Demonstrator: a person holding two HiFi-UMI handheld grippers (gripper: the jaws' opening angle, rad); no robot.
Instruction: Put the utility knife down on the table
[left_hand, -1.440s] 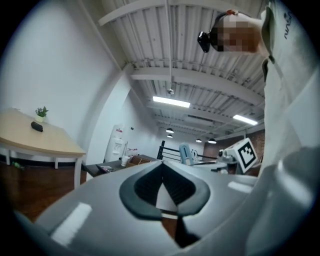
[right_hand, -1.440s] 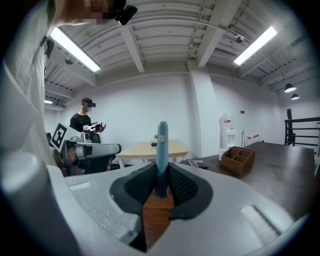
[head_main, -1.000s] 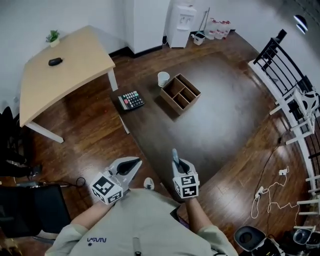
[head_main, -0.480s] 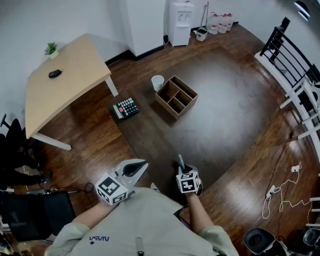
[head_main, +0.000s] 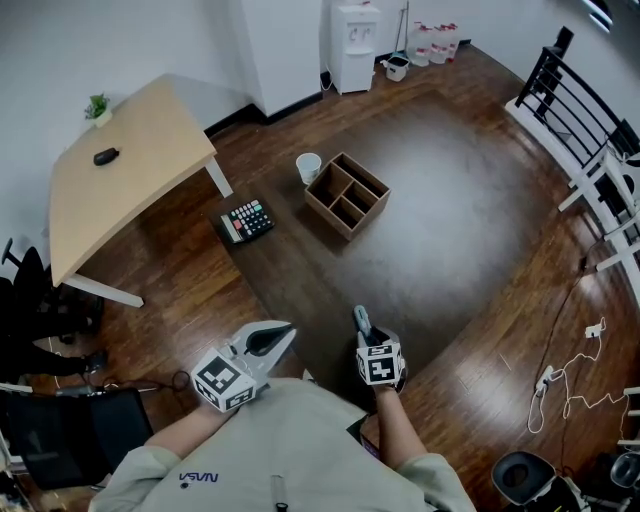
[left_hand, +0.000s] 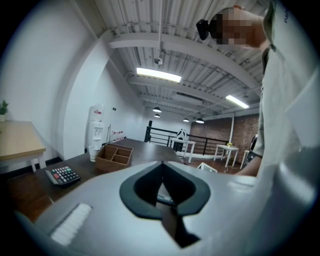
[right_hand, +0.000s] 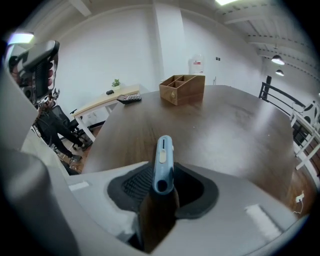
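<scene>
A light blue utility knife (right_hand: 162, 165) lies lengthwise between the jaws of my right gripper (right_hand: 163, 184), pointing out over the dark table (right_hand: 215, 135). The jaws are opening, and gaps show on both sides of the handle, so the pads do not press it. In the head view the knife (head_main: 360, 321) sticks forward from the right gripper (head_main: 364, 338) at the table's near edge. My left gripper (head_main: 288, 329) hovers to its left with the tips together and nothing held; its tips (left_hand: 160, 163) meet in the left gripper view.
Far across the table (head_main: 450, 200) stand a wooden divided box (head_main: 347, 194), a white cup (head_main: 308, 167) and a calculator (head_main: 246, 221). A light wooden desk (head_main: 120, 190) with a mouse (head_main: 105, 156) is at the left. A black railing (head_main: 560, 90) runs along the right.
The right gripper with the knife sank toward the table's near edge, then held still. The left gripper shifted slightly sideways.
</scene>
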